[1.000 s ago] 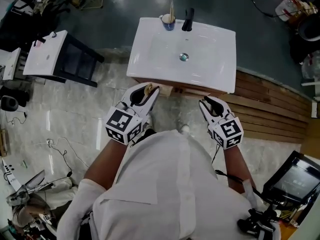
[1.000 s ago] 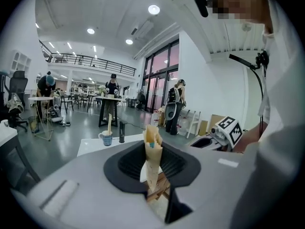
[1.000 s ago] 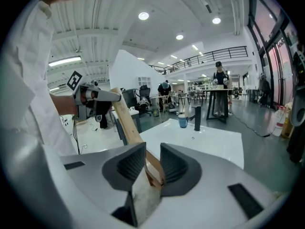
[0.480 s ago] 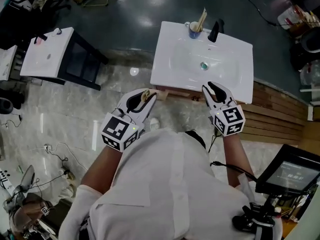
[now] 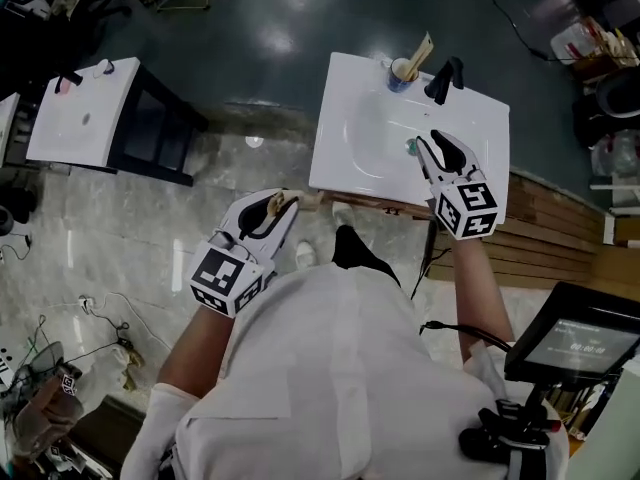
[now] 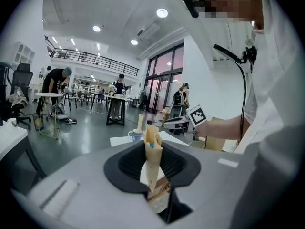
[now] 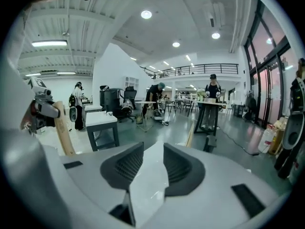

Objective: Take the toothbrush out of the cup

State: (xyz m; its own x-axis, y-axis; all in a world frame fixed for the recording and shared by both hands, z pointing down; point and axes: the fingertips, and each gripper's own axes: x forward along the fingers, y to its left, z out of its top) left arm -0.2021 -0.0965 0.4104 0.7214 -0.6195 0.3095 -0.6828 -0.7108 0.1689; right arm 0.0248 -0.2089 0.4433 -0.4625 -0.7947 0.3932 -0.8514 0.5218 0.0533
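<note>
Reaching for the cup (image 5: pixel 401 72) w/ the R gripper (image 5: pixel 436 146) is where trouble could start, I'd say. Its jaws are opening w/ nothing btwn them, only the white sink (image 5: pixel 345 158) showing through the gap. The toothbrush (image 5: pixel 421 52) stands in the cup at the sink's back edge, leaning to the faucet (image 5: pixel 445 76) side, not yet touched.

Risks as I judge them:
- The cup looks light and free-standing, and nothing braces it. A sideways pull on the toothbrush could tip it or drag it into the basin.
- The faucet stands just beside the cup, close to the R gripper's likely path. Wide jaws coming in could clip it, or bump the cup first.
- The toothbrush is thin and slanted. Pinch it off-centre and it may pivot or slip out mid-lift.
- The L gripper (image 5: pixel 278 204) can't steady anything. It hangs off the sink's front corner, well apart from the cup, fingers clamped on a tan stick (image 6: pixel 153 156) (what it is exactly, can't tell).

The lift prob. needs to follow the lean, not go straight up, or the toothbrush may lever the cup over by its rim.
</note>
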